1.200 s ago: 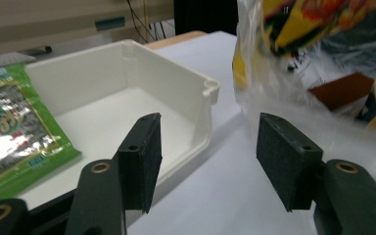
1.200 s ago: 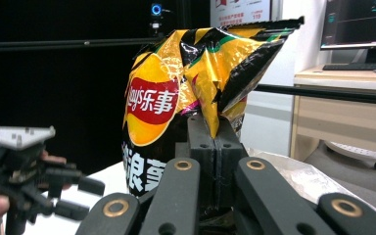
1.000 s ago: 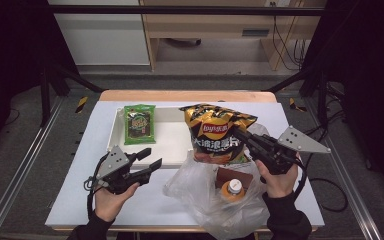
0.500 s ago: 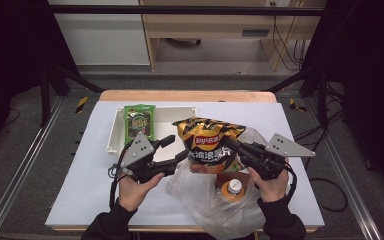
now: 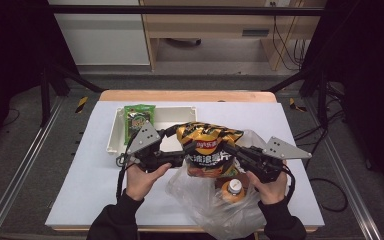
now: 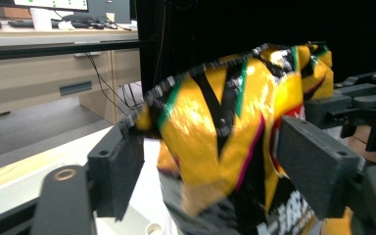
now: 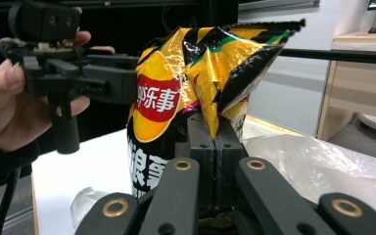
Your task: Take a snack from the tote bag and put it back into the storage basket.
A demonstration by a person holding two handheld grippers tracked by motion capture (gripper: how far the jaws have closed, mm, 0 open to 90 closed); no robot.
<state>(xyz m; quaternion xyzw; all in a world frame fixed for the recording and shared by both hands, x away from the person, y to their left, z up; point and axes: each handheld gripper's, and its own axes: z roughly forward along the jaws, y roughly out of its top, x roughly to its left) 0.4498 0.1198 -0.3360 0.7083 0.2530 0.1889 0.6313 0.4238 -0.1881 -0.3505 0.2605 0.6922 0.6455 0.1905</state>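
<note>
Above the tabletop (image 5: 90, 190), chip bag (image 5: 207, 150): held upright over the clear plastic bag (image 5: 215, 205), pinched by the right claw (image 5: 230, 149). Left claw (image 5: 181, 157): jaws just opened, straddling the bag's other side, not pressing. Advice: close left squarely on the seam before lowering, avoiding the bottle (image 5: 234, 189).

The bag of crisps (image 5: 207, 150) is a puffy foil pack in yellow and black with thin green and pink stripes, a red round logo and large white characters on its lower front. It stands upright, lifted clear of the tabletop near its middle, closer to the near edge than the far one, its crimped top seam uppermost. Its lower end hangs just over the open mouth of a crumpled clear plastic bag (image 5: 215, 202) that lies at the near edge.
</note>
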